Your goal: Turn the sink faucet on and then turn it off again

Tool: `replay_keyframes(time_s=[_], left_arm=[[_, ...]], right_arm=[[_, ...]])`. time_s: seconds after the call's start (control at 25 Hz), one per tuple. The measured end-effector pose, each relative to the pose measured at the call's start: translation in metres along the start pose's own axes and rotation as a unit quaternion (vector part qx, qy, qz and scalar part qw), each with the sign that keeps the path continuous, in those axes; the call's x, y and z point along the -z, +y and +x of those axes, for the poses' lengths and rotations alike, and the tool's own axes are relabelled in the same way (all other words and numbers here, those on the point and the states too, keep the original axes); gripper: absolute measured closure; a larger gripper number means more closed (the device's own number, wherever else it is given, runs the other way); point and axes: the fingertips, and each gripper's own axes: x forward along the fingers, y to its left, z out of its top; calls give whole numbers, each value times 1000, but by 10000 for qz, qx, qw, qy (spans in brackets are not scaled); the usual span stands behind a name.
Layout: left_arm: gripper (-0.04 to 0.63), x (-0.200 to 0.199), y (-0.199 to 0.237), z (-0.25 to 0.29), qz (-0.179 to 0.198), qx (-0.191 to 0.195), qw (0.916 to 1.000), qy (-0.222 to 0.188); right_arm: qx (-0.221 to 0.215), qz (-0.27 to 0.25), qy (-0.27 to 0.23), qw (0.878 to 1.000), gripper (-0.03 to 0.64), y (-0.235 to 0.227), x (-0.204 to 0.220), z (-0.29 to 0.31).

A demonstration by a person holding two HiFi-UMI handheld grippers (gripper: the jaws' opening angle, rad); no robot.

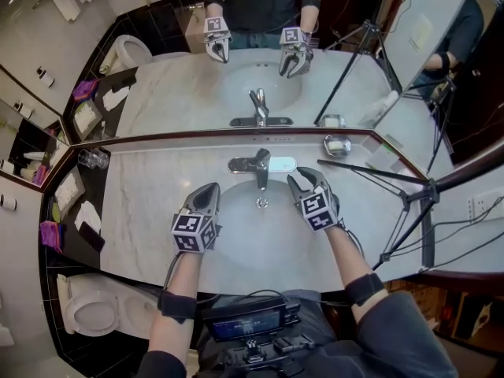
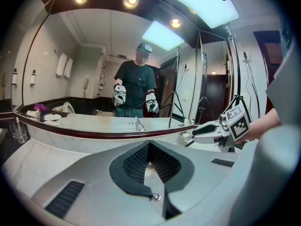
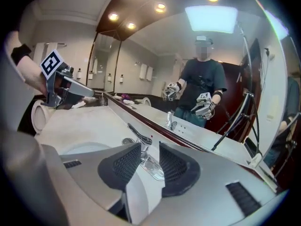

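Where the marble bench (image 1: 150,211) meets a bathroom mirror (image 1: 173,93), a sink (image 1: 236,239) is set.
Faucet (image 1: 260,166) stands just beyond the half-open, empty right claw (image 1: 305,178); left claw (image 1: 209,197) closed, empty.

no legible text, no readable labels, brands or numbers

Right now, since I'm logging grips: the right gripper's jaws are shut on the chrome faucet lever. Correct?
No. The jaws of the right gripper stand apart, short of the chrome faucet lever and pressing on nothing, as the right gripper view shows.
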Motion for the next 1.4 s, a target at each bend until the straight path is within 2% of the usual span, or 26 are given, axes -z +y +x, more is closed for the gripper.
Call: replay_keyframes(time_s=[0.12,0.24,0.44,0.6,1.08,1.16,1.4], left_arm=[[600,2,5,2,-31,-27,10000,28],[601,4,10,5,-71,-50,9999,50],[601,5,18,9,-118,-97,9999,56],[601,8,24,12,-159,-133,9998,72],[600,23,46,9,-320,-331,9988,153],[601,26,47,8,-339,-348,9987,169],[601,31,48,8,-383,-362,9984,207]], right_arm=[[-118,-651,66,9978,452,10,-4,23],[-166,-1456,173,9891,425,17,-12,42],[-385,-2669,368,9623,393,34,-18,73],[-532,-3257,431,9430,393,49,-18,94],[-851,-3740,708,9208,394,69,-5,144],[-940,-3804,796,9166,425,73,1,147],[-922,-3723,888,9193,453,76,5,148]])
